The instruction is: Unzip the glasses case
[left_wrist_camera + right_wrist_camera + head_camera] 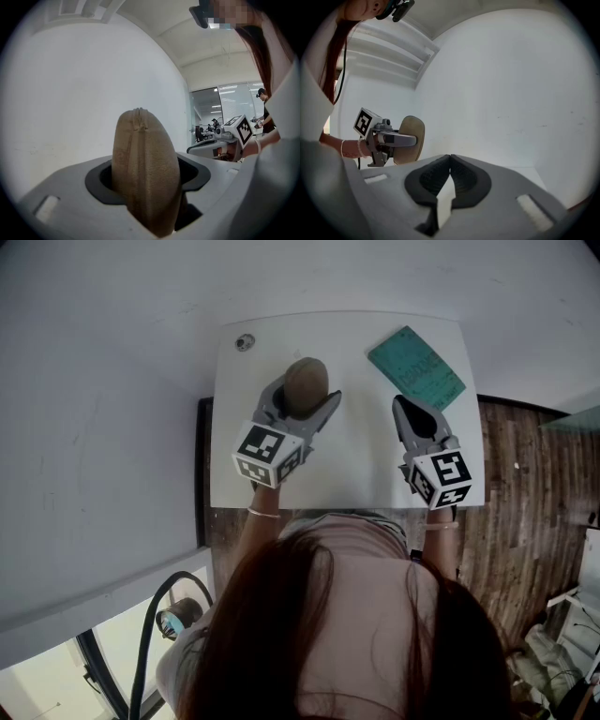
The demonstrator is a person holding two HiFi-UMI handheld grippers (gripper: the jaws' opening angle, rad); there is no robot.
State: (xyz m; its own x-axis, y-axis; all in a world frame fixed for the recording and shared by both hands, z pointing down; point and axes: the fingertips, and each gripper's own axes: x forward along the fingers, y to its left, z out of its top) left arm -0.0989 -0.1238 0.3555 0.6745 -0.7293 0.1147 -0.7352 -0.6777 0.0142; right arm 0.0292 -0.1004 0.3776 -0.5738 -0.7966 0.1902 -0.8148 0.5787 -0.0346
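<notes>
Glasses case (306, 382): tan, oval, over the far-left part of the white table (356, 474), gripped on both flanks by the left gripper (304, 396). In the left gripper view the case (146, 173) stands on end, wedged between the dark pads (101, 180). Its zipper seam faces the camera and runs up over the top. The seam looks closed; can't make out the pull. The jaws are spread about the case's thickness and cover its lower flanks, so only the top half and the seam edge are exposed. Right gripper (404, 407) is well right of the case over the same table, not touching it. In the right gripper view its jaws (450, 161) are pressed together, nothing between them. That view shows the case (411, 136) off to the left, side-on. On the table: a teal booklet (416, 367) at the far right, just beyond the right gripper's tip, and a small round object (245, 342) at the far-left corner. White wall (103, 409) hugs the table's left and far sides; wood floor (525, 493) on the right. Black cable (147, 638) near left, beside the person's shoulder.
</notes>
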